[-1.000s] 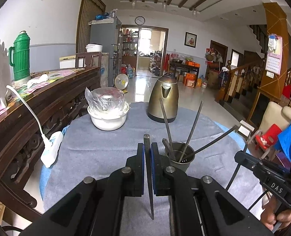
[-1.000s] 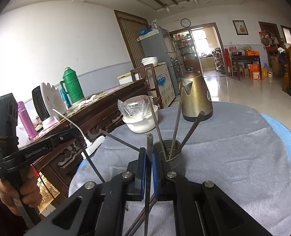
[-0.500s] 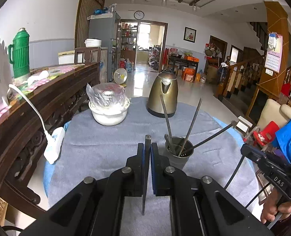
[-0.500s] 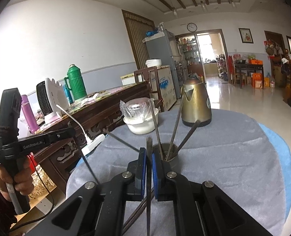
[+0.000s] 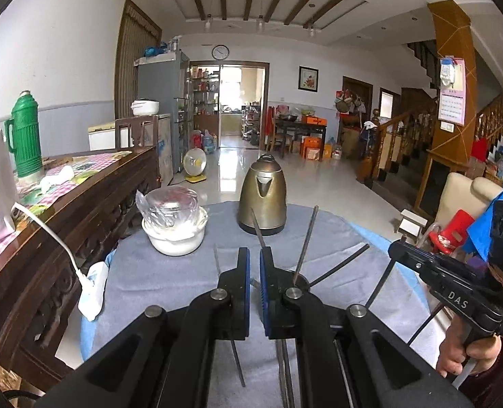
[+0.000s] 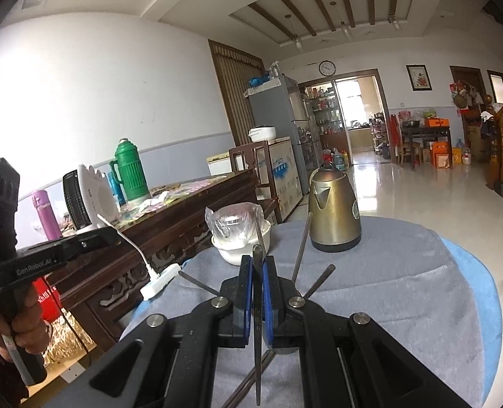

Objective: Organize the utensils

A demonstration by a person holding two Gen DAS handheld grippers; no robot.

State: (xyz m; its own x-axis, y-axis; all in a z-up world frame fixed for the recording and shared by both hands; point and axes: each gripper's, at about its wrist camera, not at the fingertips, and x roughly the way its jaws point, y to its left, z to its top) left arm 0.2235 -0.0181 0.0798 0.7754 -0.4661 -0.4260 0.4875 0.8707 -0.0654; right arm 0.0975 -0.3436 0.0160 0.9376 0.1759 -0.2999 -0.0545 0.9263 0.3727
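My left gripper (image 5: 255, 261) is shut, and only grey cloth shows in the slit between its blue pads. A thin chopstick (image 5: 237, 357) slants behind its left finger, farther off and outside the slit. My right gripper (image 6: 258, 265) is shut on a dark chopstick (image 6: 258, 357) that hangs upright between its pads. Just beyond both grippers, the metal cup (image 5: 301, 279) holds several chopsticks (image 5: 306, 238) fanned out and is mostly hidden by the fingers. In the left wrist view the right gripper (image 5: 392, 248) shows at the right, held by a hand.
A brass kettle (image 5: 261, 200) and a white bowl (image 5: 175, 234) with a plastic-wrapped item stand at the back of the round table's grey cloth (image 5: 169, 278). A white power strip (image 5: 93, 289) hangs by the dark wooden sideboard (image 5: 64, 210) at the left. More chopsticks (image 5: 284, 374) lie near the front.
Both grippers have risen, so the cup has sunk behind their fingers. The chopstick that stood between the left pads is gone from the slit; a thinner-looking stick now shows to the left.
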